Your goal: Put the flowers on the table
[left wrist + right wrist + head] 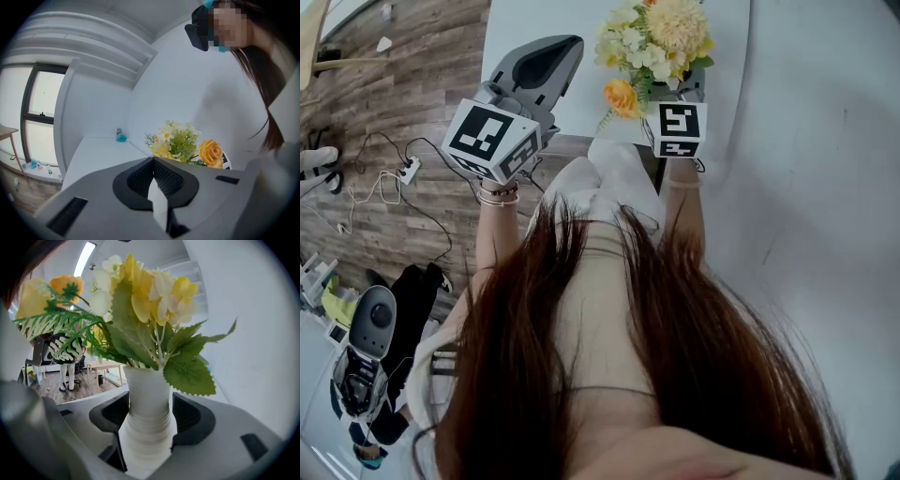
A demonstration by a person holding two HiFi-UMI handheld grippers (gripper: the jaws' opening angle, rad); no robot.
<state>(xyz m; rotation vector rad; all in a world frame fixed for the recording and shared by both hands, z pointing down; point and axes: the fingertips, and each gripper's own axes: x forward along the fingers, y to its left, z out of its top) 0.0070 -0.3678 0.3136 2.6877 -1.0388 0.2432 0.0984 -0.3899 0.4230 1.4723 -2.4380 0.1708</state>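
Over the near edge of the flat white table [525, 23], the bunch of yellow, cream and orange artificial flowers [652, 42] stands upright in a white ribbed ceramic vase [146, 394], carried by the right gripper [149, 417]. In the right gripper view its jaws are part-way open and pressed on the vase's narrow body from both sides, one dark ribbed pad [191, 416] touching each flank, with green leaves and blooms spreading above. Whether the vase's base touches the tabletop cannot be told, as it is hidden.

Just beside it, the left gripper [546, 64] hangs over the same table edge. Its own view shows the grey jaws brought fully together with nothing between them — only the bouquet beyond their tips, and a small blue object [121, 137] far back on the table.

Brown wood-plank floor [384, 103] lies to the left, with thin cables and a white power strip [409, 171] on it.
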